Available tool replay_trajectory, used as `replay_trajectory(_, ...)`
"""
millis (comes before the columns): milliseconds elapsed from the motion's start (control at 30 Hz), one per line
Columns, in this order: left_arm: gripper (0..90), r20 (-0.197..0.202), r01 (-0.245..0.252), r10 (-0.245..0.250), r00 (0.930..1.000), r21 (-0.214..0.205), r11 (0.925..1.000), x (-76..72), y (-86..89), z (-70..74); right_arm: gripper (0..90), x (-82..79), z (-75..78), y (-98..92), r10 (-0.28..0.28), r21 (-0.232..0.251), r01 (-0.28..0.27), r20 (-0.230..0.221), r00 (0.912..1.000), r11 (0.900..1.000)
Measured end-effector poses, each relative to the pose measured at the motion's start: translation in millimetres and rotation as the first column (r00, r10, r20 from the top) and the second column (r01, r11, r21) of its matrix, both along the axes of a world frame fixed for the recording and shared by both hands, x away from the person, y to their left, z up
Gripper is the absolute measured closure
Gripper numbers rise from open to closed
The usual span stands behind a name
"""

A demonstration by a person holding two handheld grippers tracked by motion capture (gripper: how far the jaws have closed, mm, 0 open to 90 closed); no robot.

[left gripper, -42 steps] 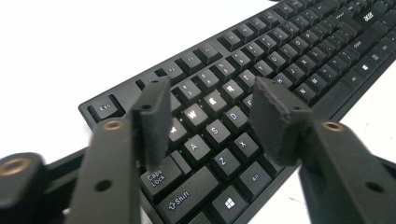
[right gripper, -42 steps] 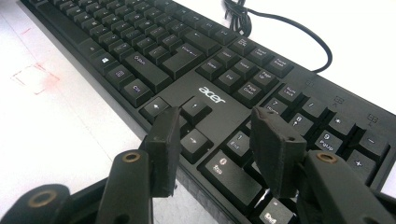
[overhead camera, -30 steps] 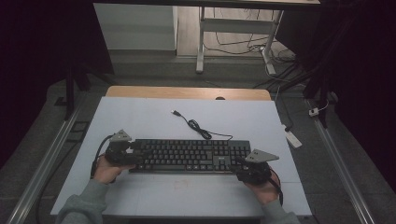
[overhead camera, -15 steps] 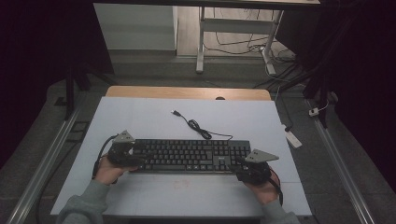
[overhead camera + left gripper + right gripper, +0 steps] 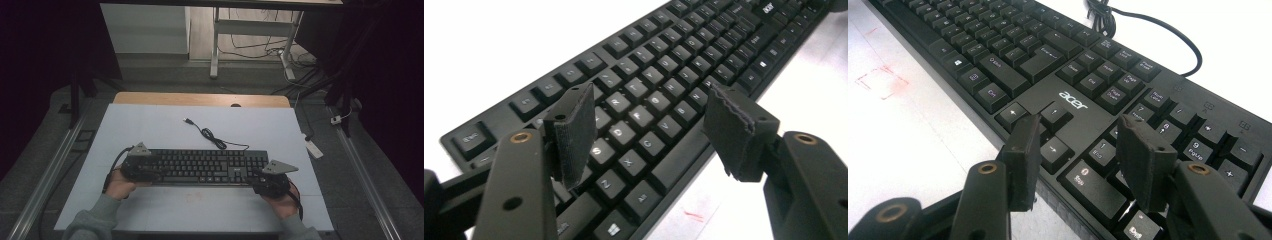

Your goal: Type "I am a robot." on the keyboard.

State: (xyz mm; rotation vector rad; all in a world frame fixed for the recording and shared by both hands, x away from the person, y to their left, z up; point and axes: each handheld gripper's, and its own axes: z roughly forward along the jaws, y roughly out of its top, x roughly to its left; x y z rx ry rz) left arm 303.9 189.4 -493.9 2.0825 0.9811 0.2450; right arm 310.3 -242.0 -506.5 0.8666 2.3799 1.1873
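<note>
A black Acer keyboard (image 5: 205, 167) lies across the white table top (image 5: 150, 125), near the front. My left gripper (image 5: 152, 171) hovers at its left end. In the left gripper view this left gripper (image 5: 654, 130) stands open over the letter keys (image 5: 644, 107) and nothing touches its pads (image 5: 574, 127). My right gripper (image 5: 256, 180) is at the keyboard's right end. Seen in its own view, the right gripper (image 5: 1080, 160) is open above the arrow keys (image 5: 1055, 115) and number pad, one pad (image 5: 1023, 160) hanging by the front edge.
The keyboard's cable (image 5: 212, 136) curls toward the back of the table and ends in a loose USB plug (image 5: 187, 120). Faint red marks (image 5: 880, 80) are drawn on the table in front of the keyboard. A white power strip (image 5: 314, 148) lies on the floor at right.
The left gripper has edged a little to the right, further over the keyboard's left end. The right gripper and the keyboard have stayed put.
</note>
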Motion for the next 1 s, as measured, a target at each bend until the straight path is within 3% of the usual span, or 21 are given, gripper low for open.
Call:
replay_trajectory(300,37.5,0.005,0.065,-0.065,0.9979,0.022,0.9977,-5.7,-17.5,2.1,52.4,0.0,-0.2,0.3,0.0,-0.007,0.0,0.002,1.0,1.0)
replay_trajectory(700,39.4,-0.009,0.108,-0.108,0.9942,0.043,0.9933,-8.6,-32.9,-2.8,52.3,0.1,0.2,-0.3,-0.003,-0.009,0.003,0.004,1.0,1.0)
replay_trajectory(867,46.2,-0.002,0.126,-0.126,0.992,0.053,0.9906,-9.8,-37.6,-5.1,52.3,0.1,-0.1,-0.2,-0.003,-0.01,0.003,0.004,1.0,0.9999)
replay_trajectory(1000,57.4,0.001,0.138,-0.138,0.9904,0.069,0.9881,-10.6,-41.8,-8.2,52.2,0.2,-0.2,-0.1,-0.002,-0.011,0.002,0.004,1.0,0.9999)
